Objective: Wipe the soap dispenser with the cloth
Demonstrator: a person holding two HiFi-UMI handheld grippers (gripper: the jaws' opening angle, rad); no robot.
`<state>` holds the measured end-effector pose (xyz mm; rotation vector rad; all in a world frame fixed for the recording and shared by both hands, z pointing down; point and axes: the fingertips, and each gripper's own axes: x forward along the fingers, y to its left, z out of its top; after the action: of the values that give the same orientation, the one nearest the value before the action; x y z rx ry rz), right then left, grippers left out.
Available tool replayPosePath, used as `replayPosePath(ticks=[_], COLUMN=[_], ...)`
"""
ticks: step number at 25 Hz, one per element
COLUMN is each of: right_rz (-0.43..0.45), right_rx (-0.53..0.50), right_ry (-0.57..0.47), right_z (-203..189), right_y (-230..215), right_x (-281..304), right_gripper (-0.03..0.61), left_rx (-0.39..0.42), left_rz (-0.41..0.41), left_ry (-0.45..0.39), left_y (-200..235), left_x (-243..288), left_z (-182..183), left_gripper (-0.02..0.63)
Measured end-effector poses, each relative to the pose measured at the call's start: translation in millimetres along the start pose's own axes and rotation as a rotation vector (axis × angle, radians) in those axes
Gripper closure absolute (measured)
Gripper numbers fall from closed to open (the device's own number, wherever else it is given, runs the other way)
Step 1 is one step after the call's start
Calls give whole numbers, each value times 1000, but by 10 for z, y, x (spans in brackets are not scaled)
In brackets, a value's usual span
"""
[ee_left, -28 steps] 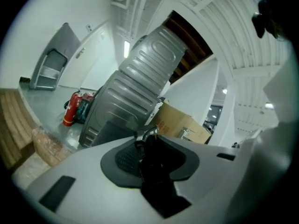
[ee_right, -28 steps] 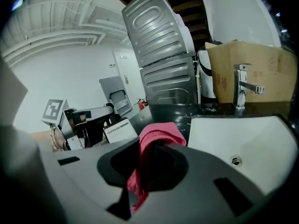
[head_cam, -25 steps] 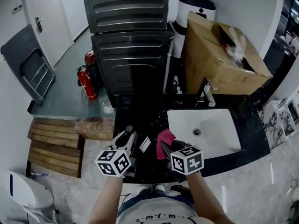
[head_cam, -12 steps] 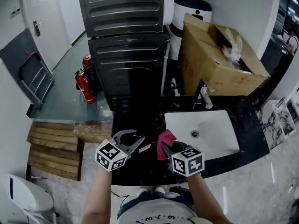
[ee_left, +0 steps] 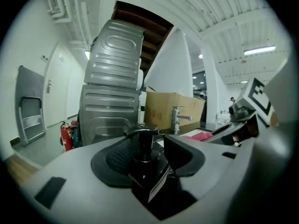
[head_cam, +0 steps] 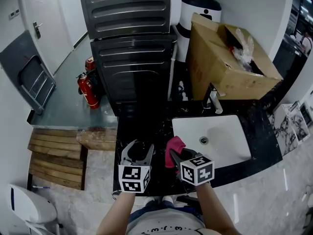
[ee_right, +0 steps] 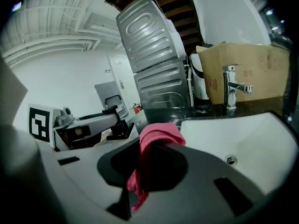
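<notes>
I am holding the left claw low over the black table, just left of the white sink. Its jaws are narrowed onto the soap dispenser, a small dark pump bottle that is standing upright between them with a white label on its side; both jaws seem to be pressing on its body. The right claw is closed on the pink cloth, which is hanging folded over one jaw. I am judging the bottle as light, stiff and smooth, so it may slip or turn while I am rubbing it. The best hold is low on the body, not on the thin pump neck. The cloth is soft and will follow the shape.
</notes>
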<state>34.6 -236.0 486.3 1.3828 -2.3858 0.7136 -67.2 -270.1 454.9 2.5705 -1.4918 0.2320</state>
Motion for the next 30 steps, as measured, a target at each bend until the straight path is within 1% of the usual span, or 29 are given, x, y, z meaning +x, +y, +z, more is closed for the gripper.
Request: replayPosePath(ticks=[4, 5, 7, 8, 9, 11, 13, 16, 18, 20, 22, 24, 26, 28, 30], right_rz=[-3, -6, -11, -12, -11, -5, -1, 7, 30, 71, 119, 167, 210, 221, 189], right_rx=[7, 9, 15, 16, 15, 8, 3, -1, -11, -29, -62, -104, -144, -186, -208], right_ry=[-4, -3, 0, 2, 2, 1, -1, -4, -5, -6, -7, -10, -9, 5, 25], right_z=[7, -5, -28, -34, -35, -28, -20, 5, 29, 65, 122, 190, 231, 209, 135], right_y=[-2, -7, -14, -10, 0, 23, 29, 38, 89, 192, 335, 507, 680, 788, 761], right_x=[7, 8, 13, 16, 18, 17, 17, 30, 55, 103, 164, 232, 304, 376, 432], right_gripper=[529, 529, 529, 529, 529, 529, 529, 529, 529, 529, 529, 529, 529, 529, 529], left_rx=[13, 20, 22, 14, 5, -18, -65, -191, -277, -347, -400, -435, -454, -457, -458], left_rz=[141, 169, 204, 200, 182, 113, 30, -71, -112, -139, -156, -167, -168, -158, -149], left_ry=[30, 42, 58, 60, 56, 39, 6, -64, -109, -146, -174, -197, -211, -220, -224], left_y=[99, 117, 131, 125, 112, 87, 93, 183, 273, 359, 420, 461, 493, 512, 519], left_x=[115, 138, 172, 185, 196, 202, 170, 62, -16, -87, -150, -197, -223, -232, -229], left_z=[-9, -14, -12, -7, -2, 3, 13, 43, 49, 37, 18, 1, -12, -16, -19], left_gripper=[405, 417, 449, 468, 505, 511, 511, 511, 511, 511, 511, 511, 511, 511, 511])
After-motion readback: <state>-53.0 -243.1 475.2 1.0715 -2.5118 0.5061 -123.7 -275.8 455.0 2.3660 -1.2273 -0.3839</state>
